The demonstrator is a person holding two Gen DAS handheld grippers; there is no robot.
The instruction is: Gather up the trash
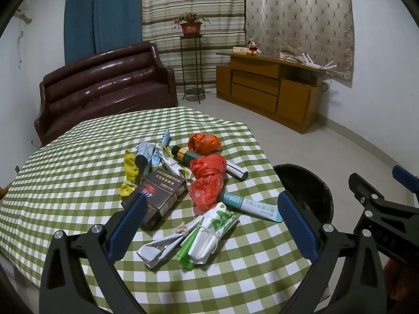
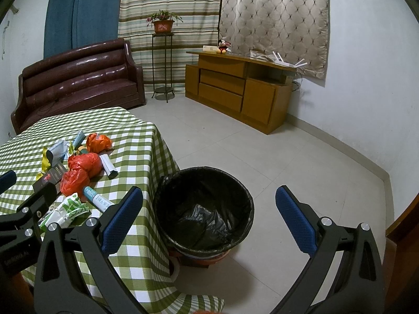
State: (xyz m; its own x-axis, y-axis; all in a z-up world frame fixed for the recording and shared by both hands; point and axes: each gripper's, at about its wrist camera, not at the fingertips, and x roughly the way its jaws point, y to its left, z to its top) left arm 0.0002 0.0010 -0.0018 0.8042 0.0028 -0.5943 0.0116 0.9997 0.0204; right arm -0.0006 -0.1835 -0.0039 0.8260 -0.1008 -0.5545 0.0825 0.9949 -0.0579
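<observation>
While both grippers gape empty, the bin stands beside the table edge.

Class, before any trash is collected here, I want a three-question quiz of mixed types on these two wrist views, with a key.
1. True or false: the round bin with a black liner stands on the green checked tablecloth.
2. Which gripper hangs over the bin: left gripper or right gripper?
3. Multiple choice: the dark cigarette box lies A) in the bin B) on the table C) on the floor.

Key: 1 false, it stands on the floor; 2 right; 3 B.
</observation>
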